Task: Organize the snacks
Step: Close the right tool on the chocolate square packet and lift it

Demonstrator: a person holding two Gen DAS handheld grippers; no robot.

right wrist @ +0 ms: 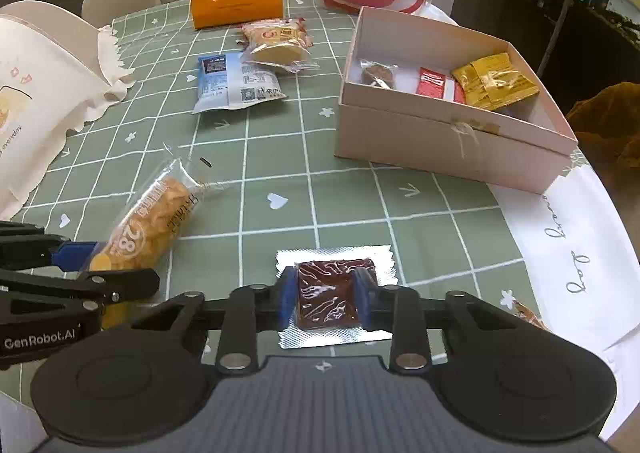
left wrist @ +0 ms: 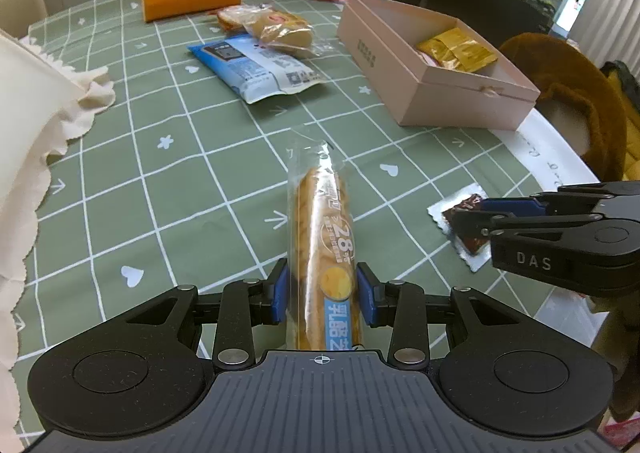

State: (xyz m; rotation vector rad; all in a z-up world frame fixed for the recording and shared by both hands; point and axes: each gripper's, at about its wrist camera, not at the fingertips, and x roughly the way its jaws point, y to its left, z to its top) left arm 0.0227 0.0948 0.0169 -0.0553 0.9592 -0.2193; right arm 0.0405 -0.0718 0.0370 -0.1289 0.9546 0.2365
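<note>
Left tongs (left wrist: 322,295) clamped on bread stick (left wrist: 322,237) — right tongs (right wrist: 325,299) on brownie packet (right wrist: 330,293).

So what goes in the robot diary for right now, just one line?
left gripper: shut on long bread packet | right gripper: shut on brown foil snack | pink box: open, holds snacks

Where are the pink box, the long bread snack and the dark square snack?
pink box (right wrist: 448,149), right wrist view, front wall.
long bread snack (left wrist: 320,229), left wrist view, middle of wrapper.
dark square snack (right wrist: 326,293), right wrist view, centre of dark filling.
</note>
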